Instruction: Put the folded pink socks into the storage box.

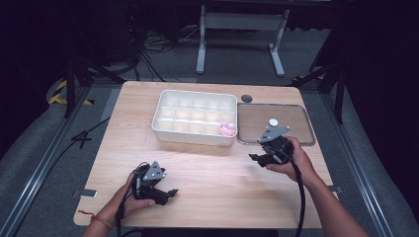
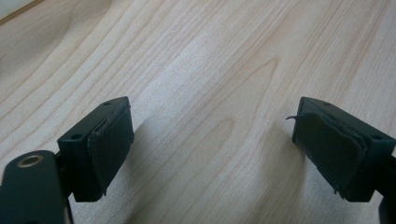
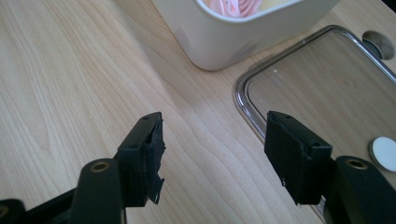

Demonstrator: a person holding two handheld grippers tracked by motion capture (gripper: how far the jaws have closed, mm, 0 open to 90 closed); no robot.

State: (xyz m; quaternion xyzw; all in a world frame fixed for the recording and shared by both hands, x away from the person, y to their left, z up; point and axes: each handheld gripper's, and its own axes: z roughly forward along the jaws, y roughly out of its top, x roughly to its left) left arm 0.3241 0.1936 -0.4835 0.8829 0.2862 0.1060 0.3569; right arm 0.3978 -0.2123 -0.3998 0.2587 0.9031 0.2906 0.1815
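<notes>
both tongs empty: left gripper [image 2: 210,154] jaws wide apart over bare table [image 1: 212,173], right gripper [image 3: 212,156] jaws wide near the clear lid [image 3: 327,88]. pink item [image 1: 227,129] sits in the white divided box's [image 1: 195,136] near-right cell. we risk clipping the box wall or skidding the lid if right goes in low.

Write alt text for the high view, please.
A person's hands hold an open left gripper and right gripper over a light wooden table; behind sit a white divided plastic box and its clear flat lid.
</notes>
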